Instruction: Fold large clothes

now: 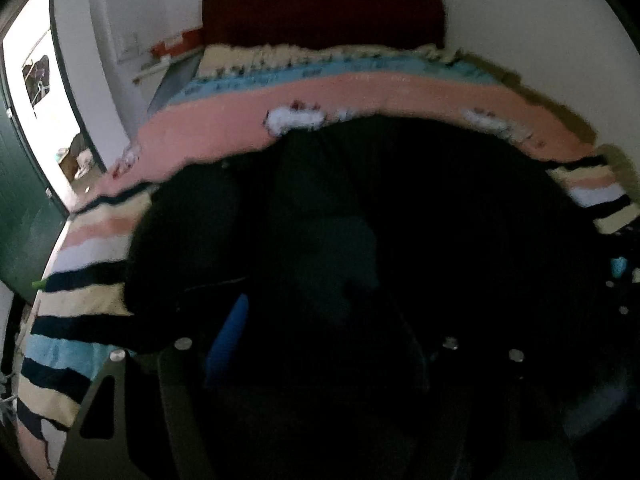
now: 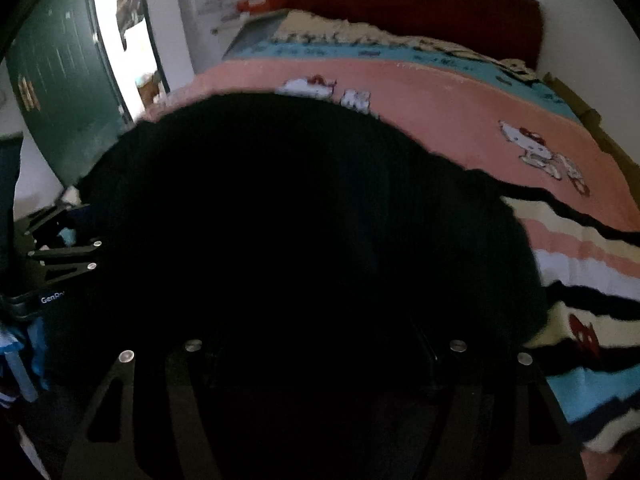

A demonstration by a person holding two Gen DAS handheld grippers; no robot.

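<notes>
A large black garment (image 1: 400,220) lies spread on the bed and fills the middle of both views (image 2: 300,220). My left gripper (image 1: 316,344) is low over its near edge; a blue finger pad (image 1: 228,340) shows on the left, the other finger is lost in the dark cloth. My right gripper (image 2: 320,352) is also at the near edge, its fingertips hidden in the black fabric. The left gripper's body (image 2: 64,260) shows at the left edge of the right wrist view. Whether either grips the cloth is not visible.
The bed carries a striped pink, blue, cream and black blanket (image 2: 460,120) with cartoon cat prints. A dark red headboard (image 1: 320,12) stands against the white wall. A green door (image 2: 60,80) and bright doorway are to the left.
</notes>
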